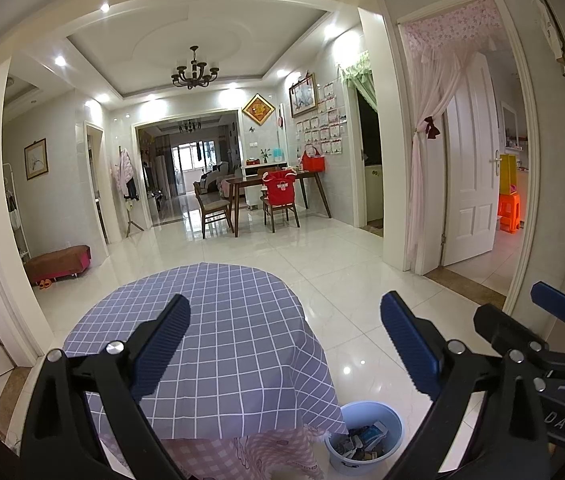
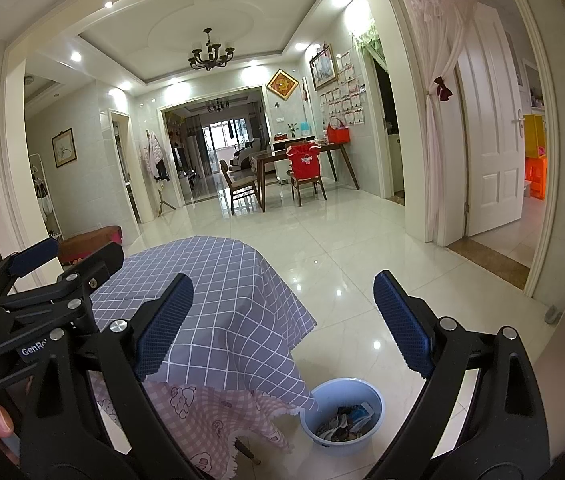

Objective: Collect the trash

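A light blue basin (image 1: 366, 440) stands on the floor by the table's right corner and holds several crumpled wrappers (image 1: 364, 438). It also shows in the right wrist view (image 2: 342, 420), with the wrappers (image 2: 346, 420) inside. The small table has a purple checked cloth (image 1: 218, 340) (image 2: 218, 300); no trash shows on it. My left gripper (image 1: 285, 340) is open and empty, held above the table. My right gripper (image 2: 284, 322) is open and empty, held above the table's right edge and the basin. Each gripper shows at the edge of the other's view.
A pink checked cloth (image 2: 202, 412) hangs under the purple one. Glossy white floor tiles (image 1: 342, 264) stretch to a dining table with chairs (image 1: 274, 196). A white door (image 1: 470, 168) stands open at the right. A low brown bench (image 1: 58, 262) sits at the left.
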A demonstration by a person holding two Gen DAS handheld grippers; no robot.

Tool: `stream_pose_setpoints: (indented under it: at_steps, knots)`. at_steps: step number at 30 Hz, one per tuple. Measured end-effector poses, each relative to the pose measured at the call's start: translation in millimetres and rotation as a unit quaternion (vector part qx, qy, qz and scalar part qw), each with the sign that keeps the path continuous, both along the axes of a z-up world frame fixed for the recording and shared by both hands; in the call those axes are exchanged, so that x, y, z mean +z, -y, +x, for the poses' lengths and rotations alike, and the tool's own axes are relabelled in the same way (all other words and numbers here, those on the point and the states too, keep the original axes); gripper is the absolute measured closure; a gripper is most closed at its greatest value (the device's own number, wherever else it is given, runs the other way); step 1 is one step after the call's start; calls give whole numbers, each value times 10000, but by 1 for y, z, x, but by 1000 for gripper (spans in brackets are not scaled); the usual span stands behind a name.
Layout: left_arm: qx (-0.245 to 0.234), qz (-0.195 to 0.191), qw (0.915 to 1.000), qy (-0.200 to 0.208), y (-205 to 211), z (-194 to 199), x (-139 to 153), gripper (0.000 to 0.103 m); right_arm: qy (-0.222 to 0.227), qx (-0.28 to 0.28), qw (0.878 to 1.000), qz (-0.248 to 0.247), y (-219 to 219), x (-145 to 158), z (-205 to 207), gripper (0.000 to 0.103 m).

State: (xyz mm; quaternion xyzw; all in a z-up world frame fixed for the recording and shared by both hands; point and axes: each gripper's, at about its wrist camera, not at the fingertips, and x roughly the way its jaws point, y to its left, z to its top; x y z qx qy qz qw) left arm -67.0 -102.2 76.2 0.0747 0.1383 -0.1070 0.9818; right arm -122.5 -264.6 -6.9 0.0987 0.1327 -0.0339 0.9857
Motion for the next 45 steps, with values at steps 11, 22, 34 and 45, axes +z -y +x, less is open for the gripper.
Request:
stream_pose_setpoints:
  at_steps: [11, 22, 34, 45]
  knots:
    - [1, 4, 10000, -9, -1, 1, -1, 9, -8, -2, 10000, 3, -3, 2, 1, 13]
    - [34, 24, 10000, -22, -5, 2, -6, 9, -15, 4, 10000, 16, -7, 3, -1, 13]
    - [31, 27, 10000, -24, -5, 3, -5, 9, -18, 3, 10000, 32, -3, 6, 0, 13]
    - [26, 38, 10000, -38, -6, 3, -7, 9, -23, -3, 10000, 33, 0, 8, 2, 13]
